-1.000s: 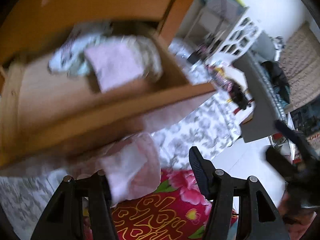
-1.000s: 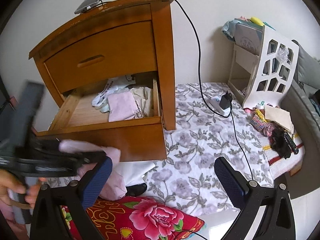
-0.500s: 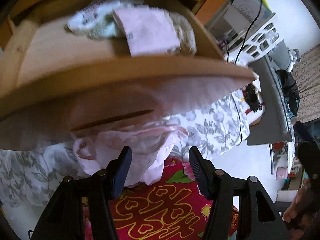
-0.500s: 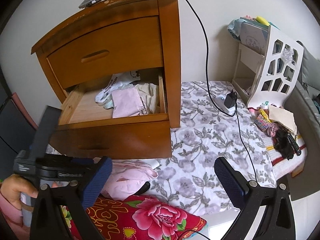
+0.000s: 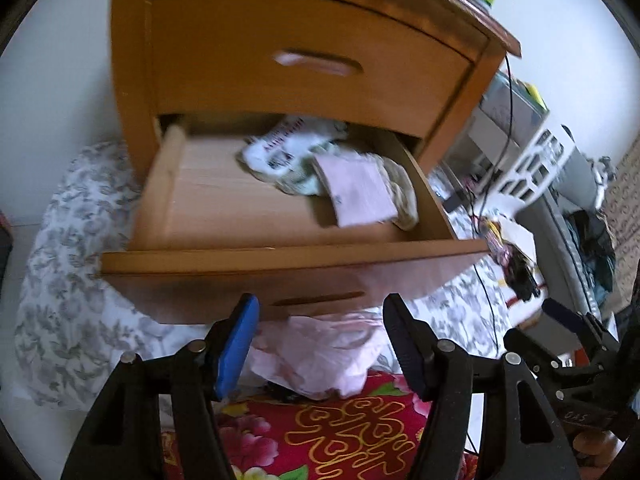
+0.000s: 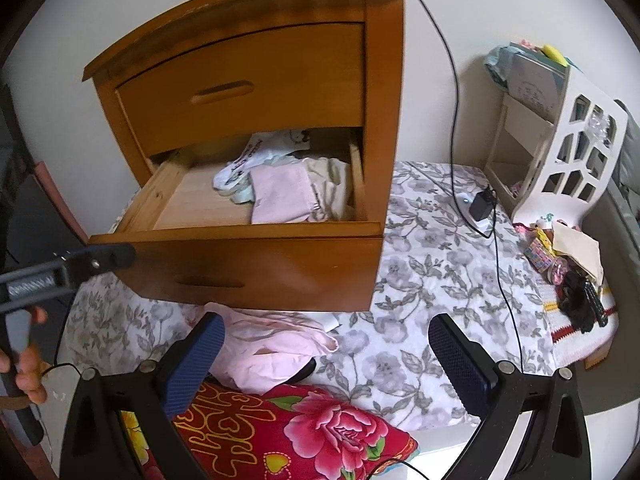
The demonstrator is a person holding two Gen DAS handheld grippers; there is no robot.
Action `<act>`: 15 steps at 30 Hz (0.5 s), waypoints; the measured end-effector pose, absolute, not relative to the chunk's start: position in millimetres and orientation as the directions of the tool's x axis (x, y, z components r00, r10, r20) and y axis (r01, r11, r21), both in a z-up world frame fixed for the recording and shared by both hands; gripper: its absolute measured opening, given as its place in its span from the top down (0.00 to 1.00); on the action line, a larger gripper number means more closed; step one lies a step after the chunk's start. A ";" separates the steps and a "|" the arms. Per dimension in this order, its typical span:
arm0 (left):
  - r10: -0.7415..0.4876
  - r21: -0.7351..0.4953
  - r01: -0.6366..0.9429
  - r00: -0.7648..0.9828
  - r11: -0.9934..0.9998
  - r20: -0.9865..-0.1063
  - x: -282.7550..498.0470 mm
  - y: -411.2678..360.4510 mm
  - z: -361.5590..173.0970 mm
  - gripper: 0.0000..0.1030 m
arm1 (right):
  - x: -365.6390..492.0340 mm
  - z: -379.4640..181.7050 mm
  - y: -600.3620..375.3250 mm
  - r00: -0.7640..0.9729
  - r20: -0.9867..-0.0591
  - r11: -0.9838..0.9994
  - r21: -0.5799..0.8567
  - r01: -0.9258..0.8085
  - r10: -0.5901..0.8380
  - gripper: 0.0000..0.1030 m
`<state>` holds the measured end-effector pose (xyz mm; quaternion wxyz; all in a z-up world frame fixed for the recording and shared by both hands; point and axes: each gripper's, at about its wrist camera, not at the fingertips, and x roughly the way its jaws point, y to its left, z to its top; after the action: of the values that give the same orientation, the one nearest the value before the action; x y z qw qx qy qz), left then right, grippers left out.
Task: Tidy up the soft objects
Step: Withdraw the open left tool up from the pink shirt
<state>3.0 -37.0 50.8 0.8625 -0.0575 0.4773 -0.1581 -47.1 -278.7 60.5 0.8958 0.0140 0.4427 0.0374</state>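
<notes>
Ahead of the right claw (image 6: 326, 354), the nightstand (image 6: 280, 76) is glossy varnished wood, its drawer (image 6: 200, 200) floor pale and matt, holding soft cloth garments (image 6: 280, 196); below, a crumpled pink cloth (image 6: 272, 348) on printed fabric bedding (image 6: 432, 280).

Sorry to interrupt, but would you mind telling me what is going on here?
A person with a claw in each hand is sorting soft clothes at a wooden nightstand. Its lower drawer stands open with folded pieces inside. A crumpled pink garment lies on the bed below. The left claw, jaws just opening, and the right claw are both empty.
</notes>
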 end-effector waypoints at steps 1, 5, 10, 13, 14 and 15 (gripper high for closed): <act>-0.320 -0.245 0.211 0.502 0.946 -0.804 1.8 -35.2 49.4 0.35 | -46.8 60.2 -275.8 0.603 -0.793 0.996 0.056 -0.062 0.082 0.00; -0.287 -0.223 0.182 0.530 0.958 -0.798 -3.5 -25.1 51.8 0.24 | -44.6 60.1 -265.0 0.598 -0.797 0.995 0.047 -0.085 0.089 0.00; -0.269 -0.217 0.159 0.549 0.963 -0.792 -6.5 -13.8 50.0 0.19 | -41.9 58.6 -254.0 0.589 -0.803 0.993 0.037 -0.108 0.094 0.00; -0.252 -0.206 0.145 0.564 0.968 -0.787 -7.7 -8.6 48.1 0.14 | -40.1 56.6 -248.7 0.581 -0.808 0.993 0.032 -0.117 0.095 0.00; -0.249 -0.204 0.142 0.566 0.969 -0.786 -8.2 -7.6 48.1 0.14 | -39.6 56.1 -247.6 0.580 -0.809 0.992 0.030 -0.119 0.094 0.00; -0.241 -0.201 0.134 0.571 0.970 -0.784 -8.1 -5.1 47.3 0.14 | -39.0 55.5 -245.8 0.578 -0.811 0.992 0.029 -0.122 0.094 0.00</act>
<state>-8.1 -5.1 47.3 0.8844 -0.0594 0.4505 -0.1062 -39.0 -245.8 55.5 0.8881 -0.0149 0.4554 0.0608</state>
